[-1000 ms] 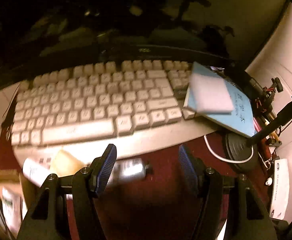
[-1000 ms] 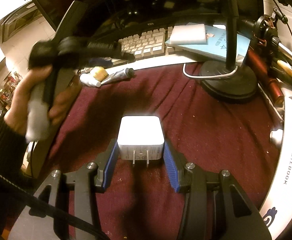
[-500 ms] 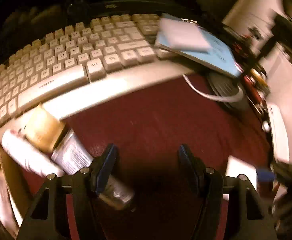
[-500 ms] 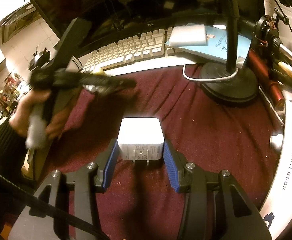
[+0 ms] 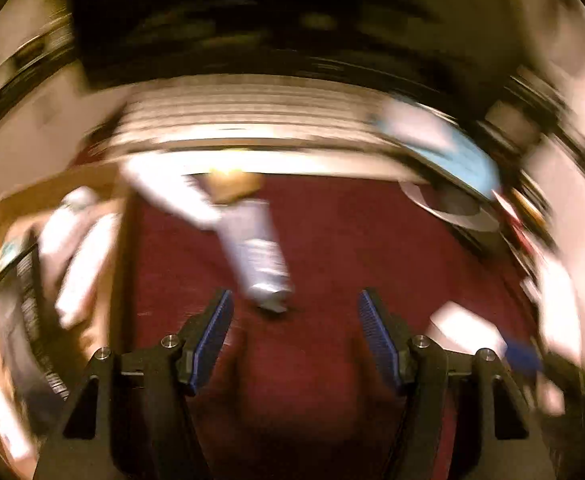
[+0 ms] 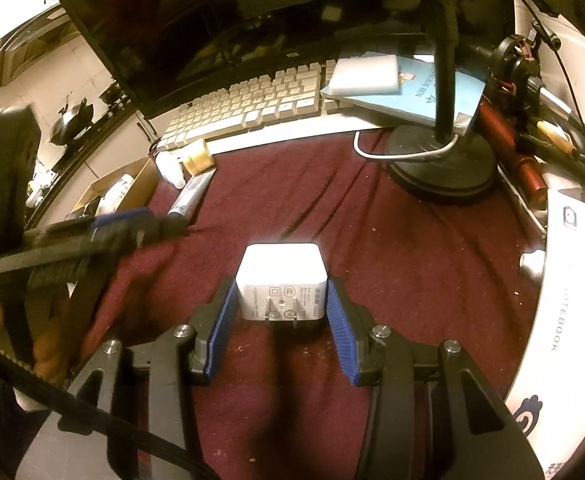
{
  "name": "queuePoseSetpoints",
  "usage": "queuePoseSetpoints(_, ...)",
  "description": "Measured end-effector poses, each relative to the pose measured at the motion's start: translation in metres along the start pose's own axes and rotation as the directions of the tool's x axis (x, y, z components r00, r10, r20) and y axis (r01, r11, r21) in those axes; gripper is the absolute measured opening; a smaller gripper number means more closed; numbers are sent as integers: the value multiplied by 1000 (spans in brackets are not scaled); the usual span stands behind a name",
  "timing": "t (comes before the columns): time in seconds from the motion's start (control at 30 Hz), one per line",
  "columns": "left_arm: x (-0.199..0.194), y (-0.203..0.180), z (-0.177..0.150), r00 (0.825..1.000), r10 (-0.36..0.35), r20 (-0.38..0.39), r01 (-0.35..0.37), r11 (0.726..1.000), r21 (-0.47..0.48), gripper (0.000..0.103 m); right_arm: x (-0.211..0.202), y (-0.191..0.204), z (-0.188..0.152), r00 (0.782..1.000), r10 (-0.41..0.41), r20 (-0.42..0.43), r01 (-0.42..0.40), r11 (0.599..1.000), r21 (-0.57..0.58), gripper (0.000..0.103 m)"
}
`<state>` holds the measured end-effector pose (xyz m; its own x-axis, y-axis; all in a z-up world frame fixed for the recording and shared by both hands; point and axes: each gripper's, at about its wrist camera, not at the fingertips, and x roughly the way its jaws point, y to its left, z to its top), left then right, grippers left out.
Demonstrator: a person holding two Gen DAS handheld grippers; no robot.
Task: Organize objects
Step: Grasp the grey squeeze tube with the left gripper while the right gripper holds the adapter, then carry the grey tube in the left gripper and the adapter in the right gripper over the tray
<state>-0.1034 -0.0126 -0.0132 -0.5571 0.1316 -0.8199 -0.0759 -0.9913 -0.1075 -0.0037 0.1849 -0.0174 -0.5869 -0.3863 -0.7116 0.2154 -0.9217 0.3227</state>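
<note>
Right wrist: keyboard (image 6: pixel 248 108), lamp base (image 6: pixel 440 172), tube (image 6: pixel 190 194) ahead.

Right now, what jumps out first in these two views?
The white charger, prongs toward the camera, sits between the right gripper pads on the maroon cloth. The open left gripper faces a tube. Behind, a keyboard lies under the dark monitor.

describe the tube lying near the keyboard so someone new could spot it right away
Start at the beige keyboard in front of the dark monitor and go to its left end on the maroon cloth. The tube lies there, pointing toward the left gripper. Unlike the stubby white bottle and tan-lidded jar beside it, it is long, flat and grey.
</note>
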Motion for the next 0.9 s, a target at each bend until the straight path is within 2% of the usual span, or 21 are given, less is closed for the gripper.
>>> queuePoseSetpoints(0.07, 11, -4, 7, 996, 93, 10, -93, 996, -2, 59, 1, 3, -2, 1000, -8, -5, 8, 1000, -7, 44)
queuePoseSetpoints(0.17, 39, -10, 17, 987, 158, -40, -158, 987, 12, 59, 4, 6, -4, 1000, -16, -13, 16, 1000, -7, 44)
queuePoseSetpoints(0.2, 51, -13, 19, 983, 173, -55, -172, 985, 16, 57, 5, 8, -4, 1000, -19, -14, 19, 1000, -10, 44)
queuePoseSetpoints(0.23, 55, -10, 19, 978, 197, -67, -196, 980, 18, 48, 5, 9, -4, 1000, -22, -14, 22, 1000, -13, 44)
queuePoseSetpoints(0.27, 53, -3, 18, 980, 189, -64, -190, 982, -1, 43, 5, 10, -5, 999, -28, -15, 28, 999, -17, 44)
queuePoseSetpoints(0.33, 48, -1, 15, 983, 173, -59, -173, 985, -4, 25, 4, 10, -6, 999, -32, -15, 32, 999, -17, 44)
queuePoseSetpoints(0.37, 44, -2, 11, 983, 172, -58, -172, 985, 12, 25, 5, 10, -6, 999, -34, -15, 34, 999, -18, 44)
queuePoseSetpoints(0.5, 12, 1, -28, 994, 91, -58, -88, 995, 53, 25, 7, 11, -6, 999, -44, -19, 43, 999, -22, 44)
queuePoseSetpoints(0.63, -24, 0, -72, 998, 16, -67, -12, 998, 56, 25, 15, 11, -7, 999, -39, -33, 39, 999, -12, 45)
queuePoseSetpoints(0.7, -33, -1, -79, 998, -8, -68, 12, 998, 58, 25, 19, 12, -6, 999, -32, -41, 32, 999, -5, 46)
queuePoseSetpoints(0.77, -35, 3, -78, 997, -49, -64, 52, 998, 39, 29, 21, 12, -3, 999, -17, -43, 17, 1000, 5, 54)
queuePoseSetpoints(0.8, -33, 3, -76, 997, -51, -59, 53, 998, 28, 33, 20, 12, -1, 999, -15, -38, 16, 1000, 8, 58)
queuePoseSetpoints(0.9, -28, 0, -74, 999, -4, -32, 6, 999, 39, 34, 19, 17, 4, 999, -24, -27, 24, 1000, -7, 60)
